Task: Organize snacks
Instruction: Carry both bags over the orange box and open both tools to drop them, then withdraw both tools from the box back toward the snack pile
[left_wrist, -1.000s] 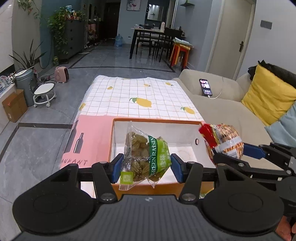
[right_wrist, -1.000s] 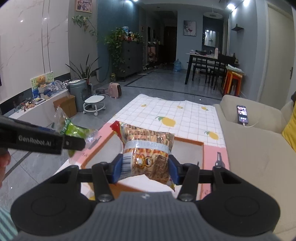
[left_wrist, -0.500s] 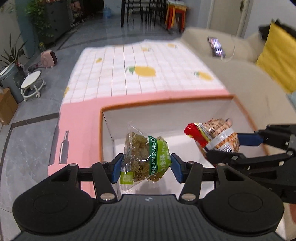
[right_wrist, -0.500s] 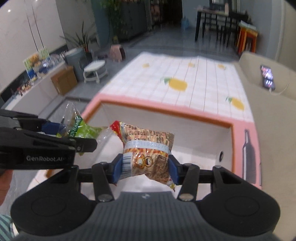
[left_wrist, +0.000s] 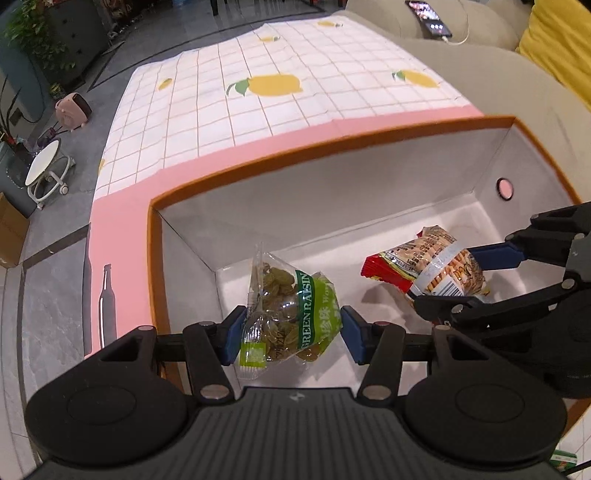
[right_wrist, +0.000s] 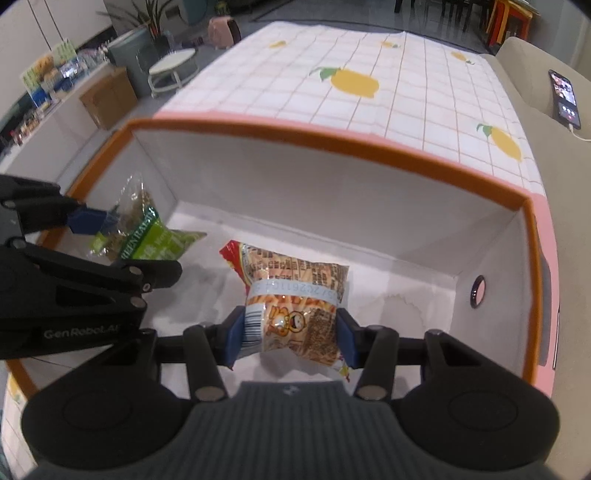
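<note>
Sitting clamped between left hand-held gripper (left_wrist: 289, 334): raisin bag (left_wrist: 291, 314)

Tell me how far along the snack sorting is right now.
Nothing lies loose in the orange-rimmed box yet, as far as the views reach. In hand: the left gripper has its jaws clamped on the green raisin bag, and the right gripper on the red noodle snack packet, both inside the box above its white floor. Left: release both. Other snacks are out of view.
</note>
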